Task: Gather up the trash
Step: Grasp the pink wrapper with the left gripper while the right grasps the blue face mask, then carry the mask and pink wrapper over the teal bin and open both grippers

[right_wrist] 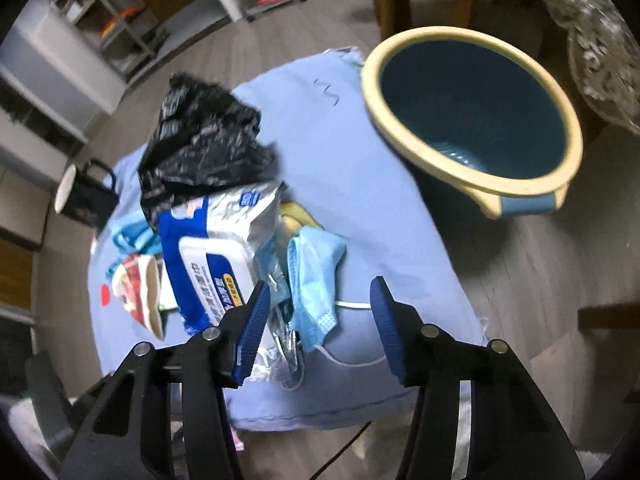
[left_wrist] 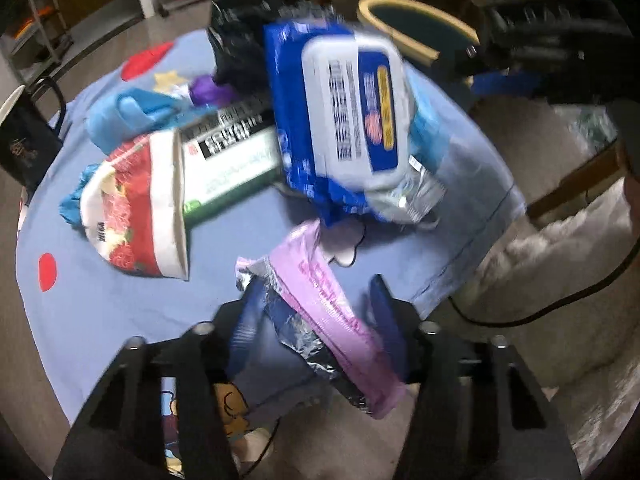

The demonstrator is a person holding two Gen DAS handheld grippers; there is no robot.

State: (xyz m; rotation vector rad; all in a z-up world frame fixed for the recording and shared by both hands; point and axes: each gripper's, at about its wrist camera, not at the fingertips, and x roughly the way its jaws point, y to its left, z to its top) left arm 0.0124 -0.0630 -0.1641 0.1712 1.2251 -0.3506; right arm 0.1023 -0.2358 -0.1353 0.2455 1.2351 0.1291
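Left gripper (left_wrist: 316,316) pinches the pink foil wrapper (left_wrist: 320,304) for me. Right gripper (right_wrist: 320,320) stands half open over my blue face mask (right_wrist: 314,276), touching nothing

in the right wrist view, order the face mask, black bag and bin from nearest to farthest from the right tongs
1. face mask, lying between the right tongs
2. black bag, back left on the blue cloth
3. bin, back right, past the cloth's edge

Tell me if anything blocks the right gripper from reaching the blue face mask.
Nothing visible does. The right gripper hangs over the face mask, which lies uncovered on the blue cloth beside the wipes pack. The left finger is close to that pack.
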